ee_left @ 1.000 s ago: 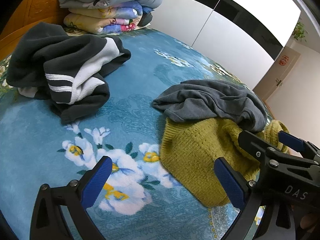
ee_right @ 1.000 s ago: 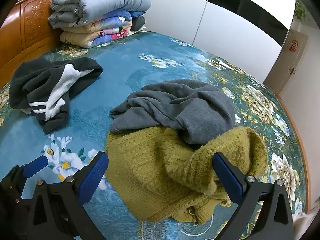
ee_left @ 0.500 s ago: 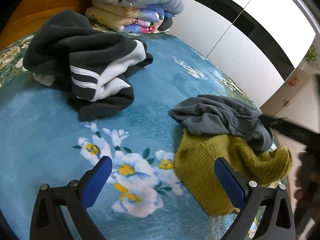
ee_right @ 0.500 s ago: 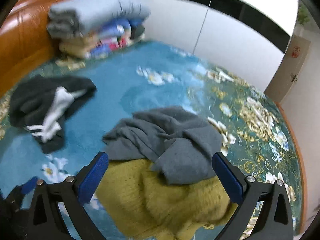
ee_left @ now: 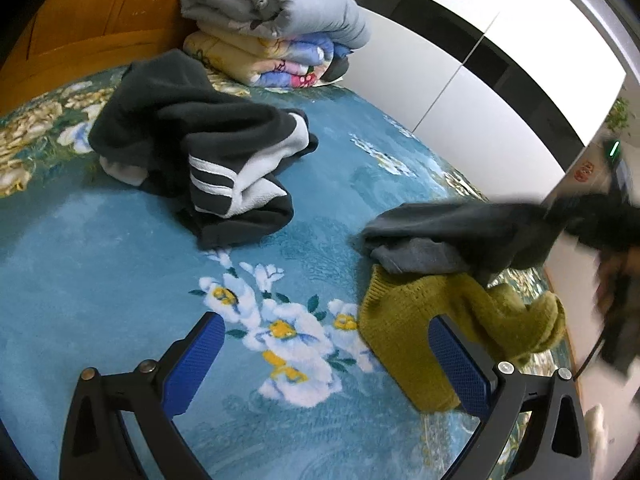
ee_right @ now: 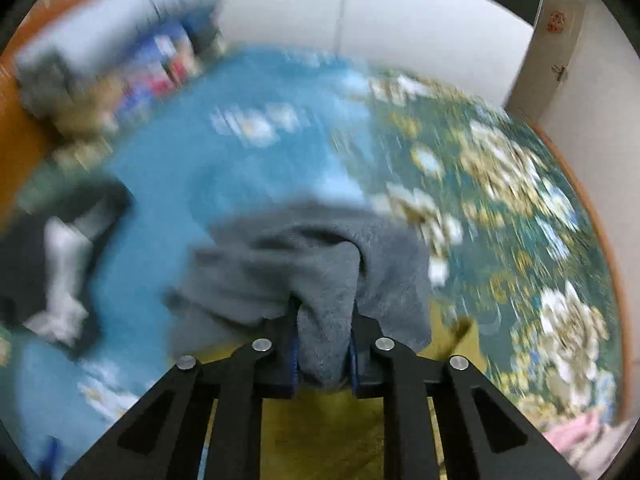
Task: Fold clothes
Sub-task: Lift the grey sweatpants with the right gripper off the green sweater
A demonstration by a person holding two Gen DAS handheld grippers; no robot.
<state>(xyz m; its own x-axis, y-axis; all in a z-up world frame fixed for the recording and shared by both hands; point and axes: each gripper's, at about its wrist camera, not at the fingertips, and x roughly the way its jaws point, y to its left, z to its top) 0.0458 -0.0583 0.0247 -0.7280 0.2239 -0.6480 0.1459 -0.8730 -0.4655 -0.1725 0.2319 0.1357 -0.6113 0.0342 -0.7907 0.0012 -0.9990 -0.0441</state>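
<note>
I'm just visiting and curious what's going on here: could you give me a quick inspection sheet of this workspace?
Surface: bed with a blue floral cover.
Job's things: grey top pinched in the right tongs, over a yellow knit; black-and-white top crumpled, apart.
Clutter: folded quilts stacked by the headboard.
Grippers: left tongs open over the bed, holding nothing; right tongs shut on the grey top.
Cables: nothing seen.
Surroundings: white wardrobe, door; right view blurred.
</note>
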